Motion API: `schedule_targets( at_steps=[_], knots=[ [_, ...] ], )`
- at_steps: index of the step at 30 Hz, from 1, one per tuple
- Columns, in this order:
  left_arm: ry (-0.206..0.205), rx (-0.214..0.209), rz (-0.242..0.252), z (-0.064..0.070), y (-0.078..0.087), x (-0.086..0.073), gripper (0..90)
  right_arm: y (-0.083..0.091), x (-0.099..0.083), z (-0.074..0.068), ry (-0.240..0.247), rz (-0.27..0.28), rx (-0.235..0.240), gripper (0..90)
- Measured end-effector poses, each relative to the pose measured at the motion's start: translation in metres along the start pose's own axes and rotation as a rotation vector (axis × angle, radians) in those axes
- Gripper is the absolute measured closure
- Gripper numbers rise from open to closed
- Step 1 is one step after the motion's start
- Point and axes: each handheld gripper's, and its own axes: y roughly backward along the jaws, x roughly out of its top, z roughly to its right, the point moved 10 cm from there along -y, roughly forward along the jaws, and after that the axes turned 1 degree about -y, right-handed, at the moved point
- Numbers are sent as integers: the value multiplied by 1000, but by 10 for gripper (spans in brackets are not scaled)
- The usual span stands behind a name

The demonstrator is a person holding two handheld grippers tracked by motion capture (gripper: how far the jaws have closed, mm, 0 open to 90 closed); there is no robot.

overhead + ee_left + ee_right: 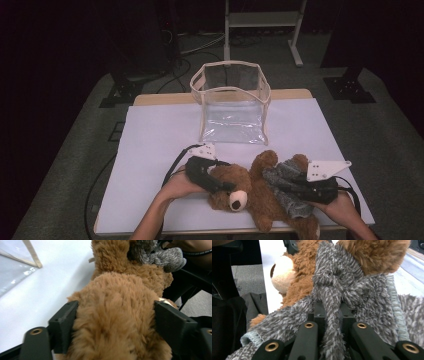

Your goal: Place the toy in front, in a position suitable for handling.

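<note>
Two tools work one soft toy on the white worktop point(150, 150). Ahead of both tools stands a clear bag point(231, 102) with a beige rim, open at the top, well apart from the toy. Teddy bear point(250, 192) lies near the worktop's front edge, between the tools, head toward the left tool. Grey fuzzy garment point(287, 190) covers its body on the right tool's side. Left tool point(212, 179): jaws wide, clamped on the bear's head, fur bulging between them. Right tool point(305, 192): jaws narrow, pinching a fold of the garment.

Risks, as I judge them: the right tool holds cloth only, so a lift could stretch or peel the garment rather than carry the bear. Plush compresses, so the head may slip from the left tool. Bear may snag the bag rim and tip it.

No brands, labels or writing readable.
</note>
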Motion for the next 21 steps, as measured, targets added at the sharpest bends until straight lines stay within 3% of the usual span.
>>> schedule_targets(
  at_steps=[2, 3, 4, 6, 10, 15, 18, 21],
  knots=[
    [-57, 21, -27, 1, 0, -1, 440, 0, 1, 1, -4, 2, -1, 803],
    [-57, 21, -27, 1, 0, -1, 513, 0, 1, 2, -6, 5, -2, 803],
    [-98, 51, -47, 0, 3, 1, 575, 0, 2, 3, -10, 10, -4, 802],
    [-115, 80, -56, -2, 5, 2, 643, 1, 6, 7, -29, 31, -6, 800],
    [-141, 162, -55, -17, 13, 10, 676, -2, 18, 22, -62, 61, -13, 800],
    [-169, 247, -69, -38, 37, 21, 674, -19, 37, 34, -54, 61, 5, 800],
    [-167, 267, -81, -46, 50, 20, 661, -35, 49, 37, -32, 47, 22, 800],
    [-155, 256, -104, -48, 53, 8, 626, -50, 51, 33, -17, 6, 37, 801]
  ],
)
